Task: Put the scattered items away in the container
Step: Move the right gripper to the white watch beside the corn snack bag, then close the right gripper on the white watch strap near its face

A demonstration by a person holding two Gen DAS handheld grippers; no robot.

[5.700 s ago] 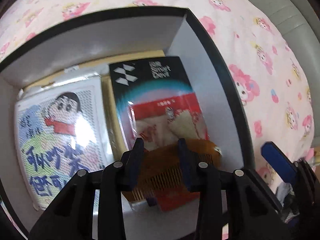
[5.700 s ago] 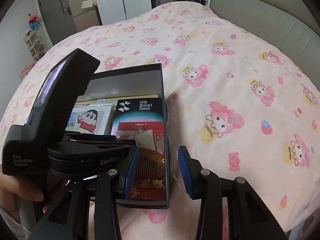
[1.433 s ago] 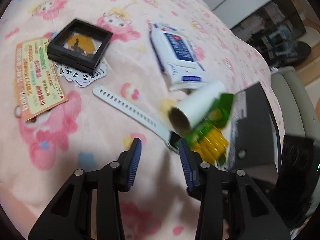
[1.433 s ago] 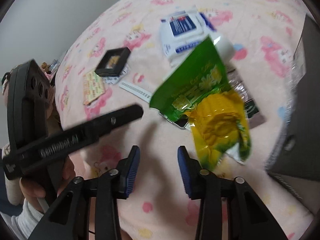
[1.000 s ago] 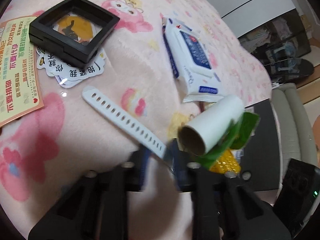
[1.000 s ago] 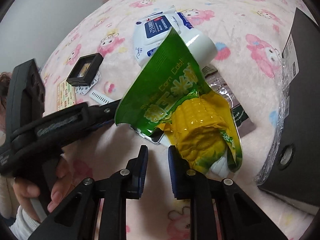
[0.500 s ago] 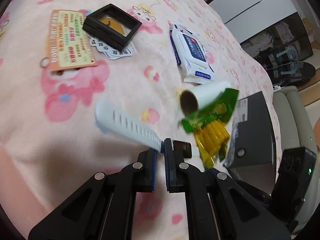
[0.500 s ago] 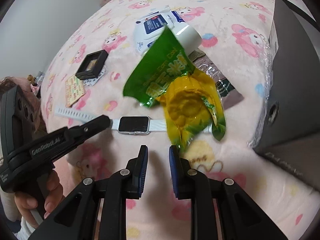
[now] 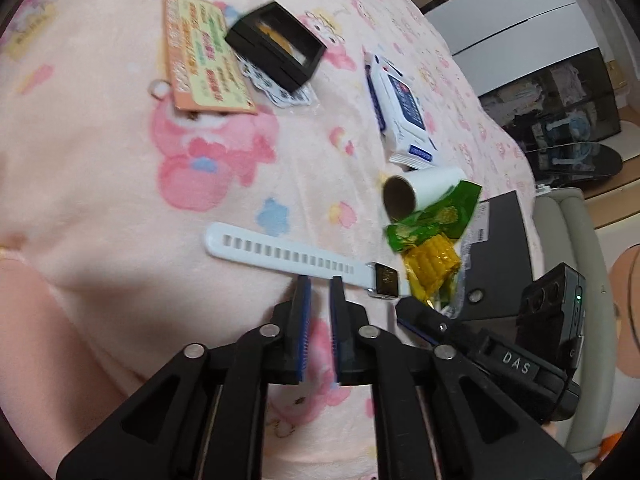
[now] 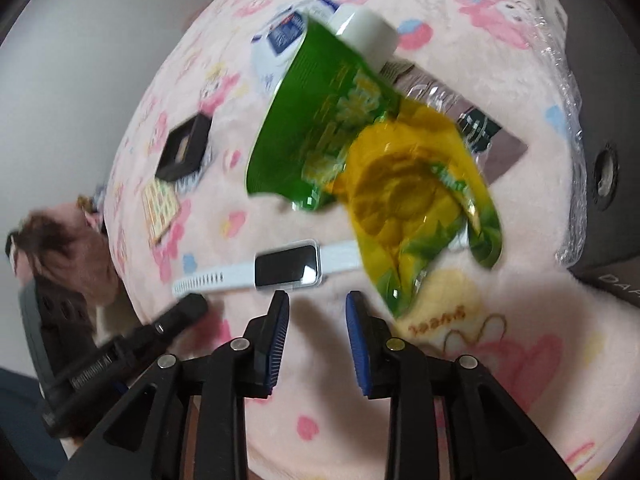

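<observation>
Our left gripper (image 9: 319, 280) easing apart, empty, white watch (image 9: 288, 256) at twelve o'clock, our right gripper (image 10: 318, 298) likewise widening, empty, corn packet (image 10: 400, 184) at one o'clock

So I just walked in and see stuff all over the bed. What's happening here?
A person holding a gripper in each hand is tidying a pink blanket. The left gripper and right gripper hover by a white smartwatch, jaws opening, empty. The corn snack bag, paper roll and black box lie nearby.
</observation>
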